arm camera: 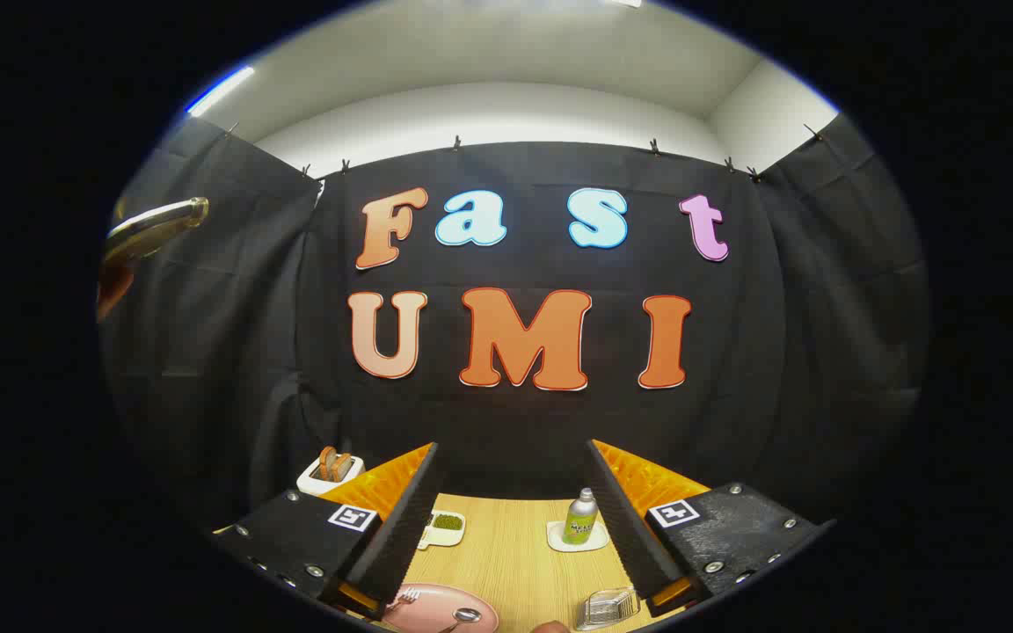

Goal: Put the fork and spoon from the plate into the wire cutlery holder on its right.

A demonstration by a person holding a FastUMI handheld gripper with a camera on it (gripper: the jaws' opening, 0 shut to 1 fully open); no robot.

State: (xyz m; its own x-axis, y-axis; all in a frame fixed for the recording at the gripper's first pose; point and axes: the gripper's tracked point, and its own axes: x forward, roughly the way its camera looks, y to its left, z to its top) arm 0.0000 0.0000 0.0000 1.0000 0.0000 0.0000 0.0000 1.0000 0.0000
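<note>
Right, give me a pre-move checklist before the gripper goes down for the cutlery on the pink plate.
1. Gripper fingers wide apart, nothing between them: ok.
2. Metal spoon lying on the round pink plate: ok.
3. Pink-handled fork on the plate, partly behind the left finger: ok.
4. Wire cutlery holder right of the plate, looks empty: ok.
5. Fingers lined up over the spoon: not ok, aimed beyond it.
6. Green bottle stands far behind: ok.

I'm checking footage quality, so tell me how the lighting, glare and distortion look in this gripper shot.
In the gripper view, fisheye bends the booth's wall and ceiling edges; ceiling lights blow out bright; the wooden table is evenly lit and sharp; the open tongs hold nothing; the spoon on the pink plate glints, as does the wire cutlery holder.
</note>
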